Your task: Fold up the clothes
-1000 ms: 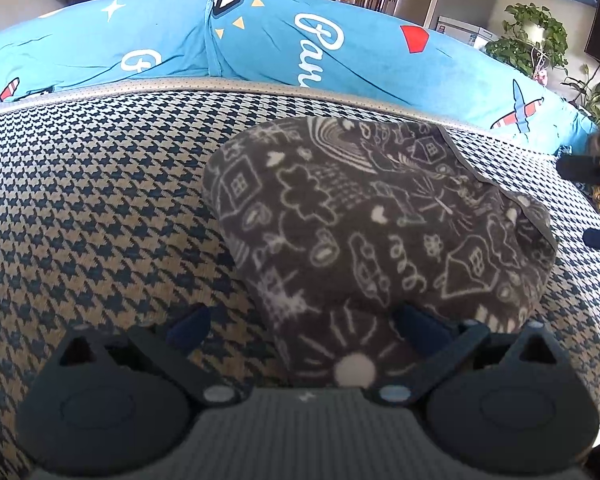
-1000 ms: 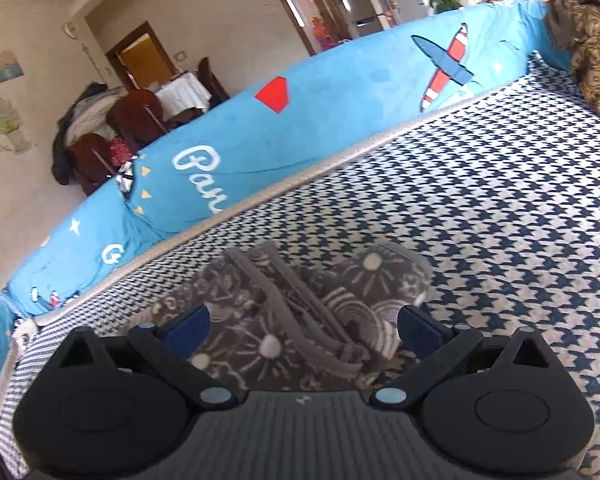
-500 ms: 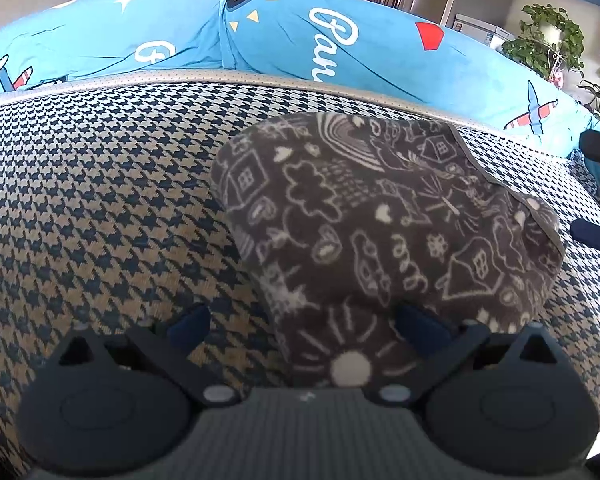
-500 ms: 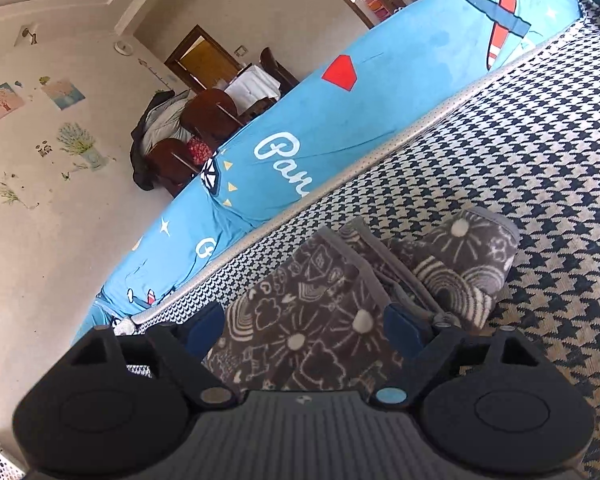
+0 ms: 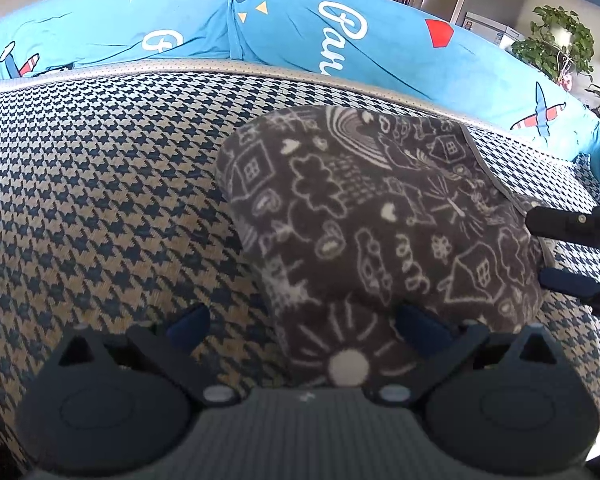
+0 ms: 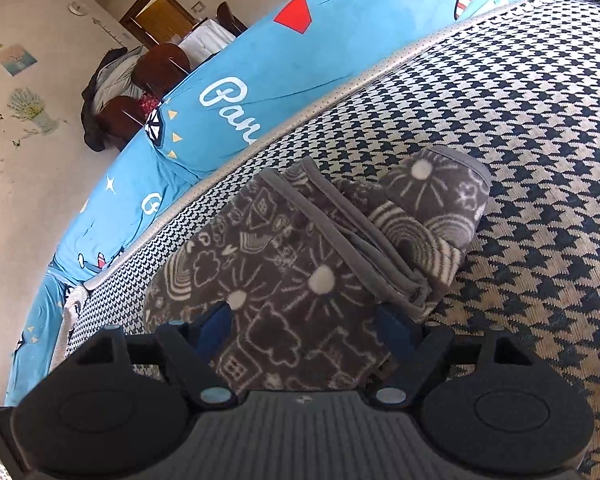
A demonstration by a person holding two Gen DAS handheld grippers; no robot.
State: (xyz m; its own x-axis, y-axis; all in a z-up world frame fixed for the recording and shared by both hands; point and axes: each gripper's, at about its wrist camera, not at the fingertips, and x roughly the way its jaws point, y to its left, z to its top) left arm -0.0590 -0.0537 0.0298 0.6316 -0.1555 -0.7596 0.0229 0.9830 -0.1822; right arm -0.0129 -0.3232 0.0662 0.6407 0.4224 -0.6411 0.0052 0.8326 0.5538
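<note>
A folded grey garment (image 5: pixel 384 216), printed with white doodles of houses, clouds and suns, is seen lying on a houndstooth-patterned cushion surface (image 5: pixel 100 200). In the left wrist view it fills the centre and right of the frame, and its near end reaches down to the lower middle, between the fingertips of the left gripper (image 5: pixel 300 320). The jaws of that gripper are spread wide: the left fingertip is seen over bare houndstooth fabric, apart from the garment, while the right fingertip is at the garment's near edge. Nothing is clamped between them.

At the right edge of the same view the right gripper (image 5: pixel 556 252) is seen coming in from the side, one finger above the other, at the garment's right end; the cloth edge lies at or just inside the gap between them.

In the right wrist view the garment (image 6: pixel 300 280) runs from the lower centre up to the middle of the frame, with its grey-bound hems (image 6: pixel 360 244) stacked along a diagonal and a rolled fold at the upper right. The jaws of the right gripper (image 6: pixel 304 326) are parted, with the garment's near end lying between the two fingertips; whether the pads touch the cloth cannot be told.

A blue printed bolster (image 5: pixel 300 28) is seen along the far edge of the cushion, across the top of the left view.
</note>
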